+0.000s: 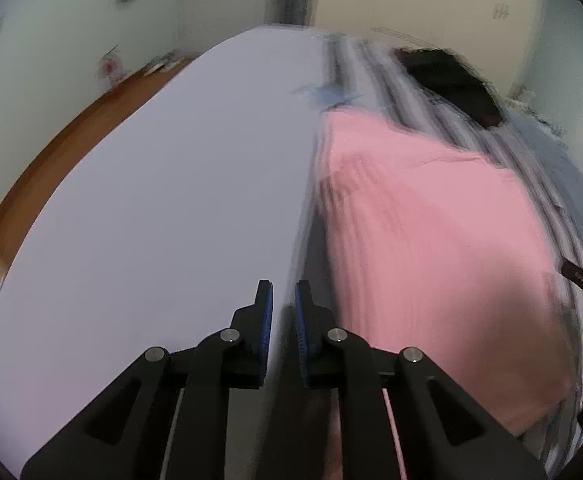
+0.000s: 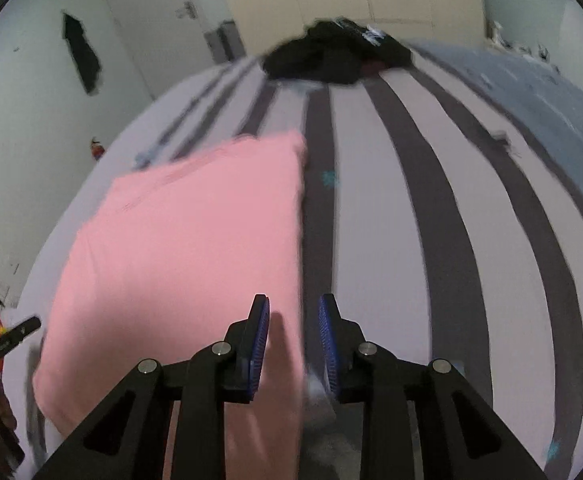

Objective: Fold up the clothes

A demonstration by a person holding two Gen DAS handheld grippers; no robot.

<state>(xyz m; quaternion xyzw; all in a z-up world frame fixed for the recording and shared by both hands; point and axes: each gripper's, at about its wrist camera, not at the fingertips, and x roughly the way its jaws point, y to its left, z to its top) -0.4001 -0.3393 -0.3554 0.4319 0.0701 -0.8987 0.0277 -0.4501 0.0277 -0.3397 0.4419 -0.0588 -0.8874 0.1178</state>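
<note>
Bedding under you is pale sheet [image 1: 139, 184] and striped cover [image 2: 431, 208]; folded pink garment [image 2: 195, 240] lies there. Your left gripper [image 1: 283, 300] and right gripper [image 2: 294, 312] are released, empty.

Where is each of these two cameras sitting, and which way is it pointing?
Left wrist view: sits on the left tongs, looking down along them at the bed's pale sheet; the pink garment lies to their right.
Right wrist view: sits on the right tongs, looking down over the pink garment and striped cover; the left tongs' tip shows at the left edge.
Both views share the pink garment, striped cover and black clothes pile.
</note>
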